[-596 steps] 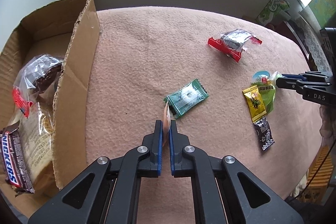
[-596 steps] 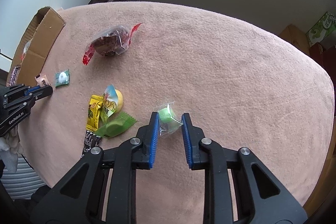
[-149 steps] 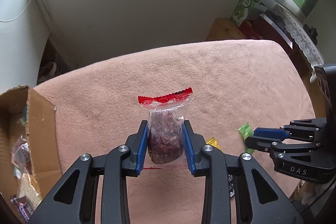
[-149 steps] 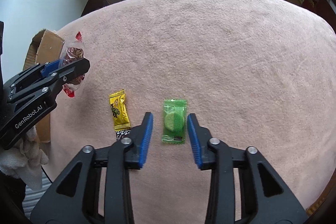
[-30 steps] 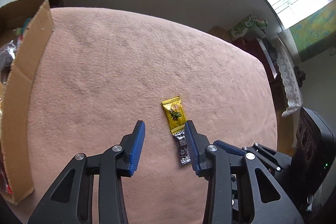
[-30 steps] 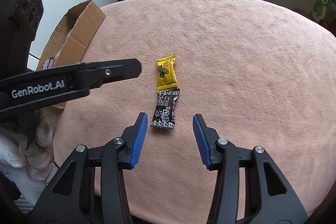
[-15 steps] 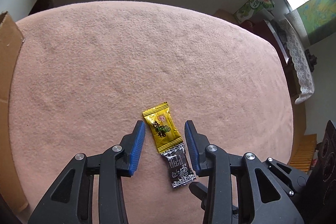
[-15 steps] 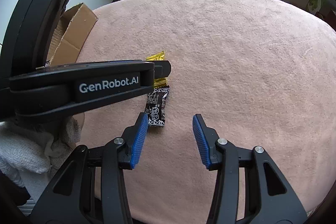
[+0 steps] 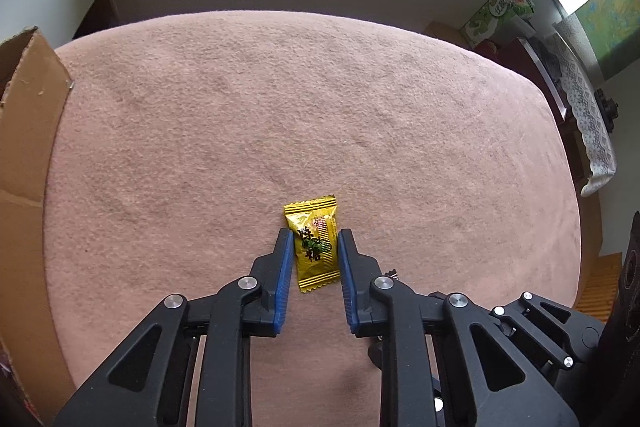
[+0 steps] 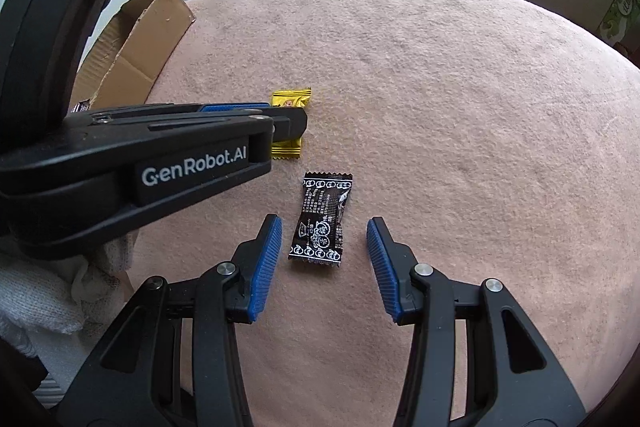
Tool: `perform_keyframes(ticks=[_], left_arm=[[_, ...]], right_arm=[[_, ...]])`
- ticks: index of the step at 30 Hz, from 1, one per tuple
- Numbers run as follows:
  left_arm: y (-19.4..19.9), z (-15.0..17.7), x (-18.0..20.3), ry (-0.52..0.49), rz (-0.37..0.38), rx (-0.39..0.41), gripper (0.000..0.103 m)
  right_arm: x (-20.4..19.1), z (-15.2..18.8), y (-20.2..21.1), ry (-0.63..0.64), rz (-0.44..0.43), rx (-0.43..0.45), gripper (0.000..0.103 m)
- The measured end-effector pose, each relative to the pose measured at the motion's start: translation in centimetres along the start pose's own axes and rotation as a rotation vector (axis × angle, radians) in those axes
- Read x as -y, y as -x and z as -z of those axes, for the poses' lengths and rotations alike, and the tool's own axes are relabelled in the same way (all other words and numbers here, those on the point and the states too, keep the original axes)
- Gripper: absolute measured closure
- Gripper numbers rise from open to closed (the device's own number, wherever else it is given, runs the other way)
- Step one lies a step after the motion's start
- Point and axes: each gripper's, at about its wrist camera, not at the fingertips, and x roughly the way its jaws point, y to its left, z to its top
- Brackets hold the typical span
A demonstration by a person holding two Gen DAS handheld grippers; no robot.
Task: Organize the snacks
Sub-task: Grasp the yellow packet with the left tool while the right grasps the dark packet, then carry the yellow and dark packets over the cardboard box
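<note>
Two sweets lie on the pink cloth [image 9: 320, 107] that covers the table. The yellow sweet [image 9: 315, 243] lies flat, its long side running straight away from the left gripper [image 9: 312, 241], in line with the fingers. The left gripper has just been closing, and the yellow sweet sits between its blue pads [image 9: 285, 267]. The pads are right at the wrapper's edges, but I cannot tell if they squeeze it.

The black sweet [image 10: 322, 219] lies flat too, just beside the yellow one and nearer the table's edge. Its long side points away from the right gripper [image 10: 324, 227], tipped a little to the right at the far end. The right gripper is spread wide around it, both pads clear of the wrapper.

A cardboard box [image 10: 136, 43] stands at the left side of the table.
</note>
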Motion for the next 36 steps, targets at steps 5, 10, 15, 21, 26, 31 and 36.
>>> perform_keyframes(ticks=[5,10,15,21,26,31,36], left_arm=[[0.2,0.0,-1.1,0.024,-0.003,0.008,0.083],[0.5,0.4,-1.6,0.022,-0.006,0.013,0.083],[0.8,0.9,-1.4,0.023,-0.016,0.02,0.083],[2.5,2.2,-1.5,0.004,-0.038,0.05,0.083],[4.5,3.2,-1.7,0.005,-0.046,0.084,0.083],[7.1,3.7,-2.3,0.016,-0.063,0.131,0.083],[9.3,4.2,-3.5,0.046,-0.085,0.172,0.083]], right_arm=[[-0.8,-0.5,-0.6,0.042,0.053,-0.01,0.063],[-0.9,-1.1,-1.0,0.055,0.059,-0.021,0.076],[-0.5,-1.3,-0.7,0.049,0.054,-0.026,0.078],[0.2,-1.6,0.4,0.038,0.047,-0.007,0.079],[1.0,-1.6,2.9,0.021,0.029,0.029,0.079],[0.8,-2.5,5.0,0.037,0.012,0.067,0.079],[-1.0,-4.3,6.6,0.063,-0.012,0.104,0.079]])
